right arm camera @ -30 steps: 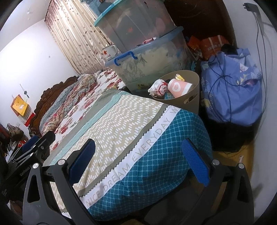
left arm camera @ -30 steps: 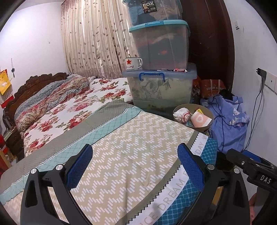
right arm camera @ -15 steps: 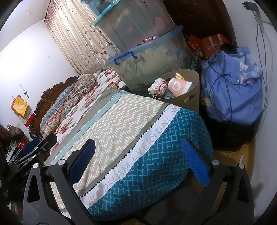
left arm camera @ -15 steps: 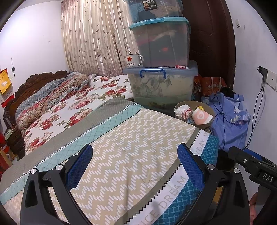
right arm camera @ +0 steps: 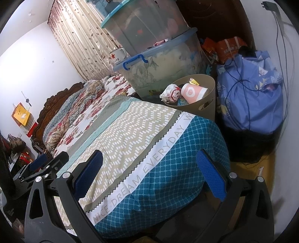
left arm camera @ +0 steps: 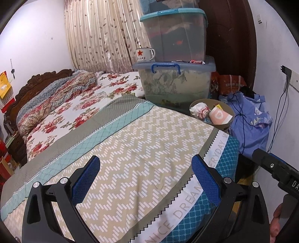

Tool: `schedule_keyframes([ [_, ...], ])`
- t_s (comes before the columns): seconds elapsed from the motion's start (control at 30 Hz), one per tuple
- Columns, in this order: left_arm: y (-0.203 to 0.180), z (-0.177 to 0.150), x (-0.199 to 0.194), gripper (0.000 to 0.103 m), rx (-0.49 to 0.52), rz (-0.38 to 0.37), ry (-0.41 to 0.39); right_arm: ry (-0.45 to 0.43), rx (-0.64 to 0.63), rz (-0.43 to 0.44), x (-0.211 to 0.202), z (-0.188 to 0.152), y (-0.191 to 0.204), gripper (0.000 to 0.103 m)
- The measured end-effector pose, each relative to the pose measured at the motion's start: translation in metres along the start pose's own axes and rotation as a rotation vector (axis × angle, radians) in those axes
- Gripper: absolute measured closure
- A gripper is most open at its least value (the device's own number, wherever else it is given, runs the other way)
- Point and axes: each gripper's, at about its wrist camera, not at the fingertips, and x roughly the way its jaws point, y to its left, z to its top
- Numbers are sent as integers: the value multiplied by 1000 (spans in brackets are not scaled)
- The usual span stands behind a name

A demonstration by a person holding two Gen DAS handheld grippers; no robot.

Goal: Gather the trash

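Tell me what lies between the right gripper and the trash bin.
Only bedspread: from the right gripper, its patterned corner runs bare up to the trash bin, per the right wrist view.

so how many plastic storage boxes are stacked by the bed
3, stacked: bottom box with the blue handle, middle box with a teal lid, top box cut off by the frame. More may sit above.

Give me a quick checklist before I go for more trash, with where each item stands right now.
1. Left tongs empty and open: ok.
2. Right tongs empty and open: ok.
3. Bin upright beside the bed: ok.
4. Room left in bin: not ok; the pink cup and wrapper sit at the rim.
5. Loose trash on the bed: none seen, ok.
6. Trash on the floor: cannot tell, mostly hidden.
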Motion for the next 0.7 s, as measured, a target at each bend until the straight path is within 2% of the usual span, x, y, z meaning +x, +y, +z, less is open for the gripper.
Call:
schedule_keyframes([
  [0.7, 0, -5, 8, 9, -4, 15, 37, 8, -1, 2, 0, -4, 2, 4],
])
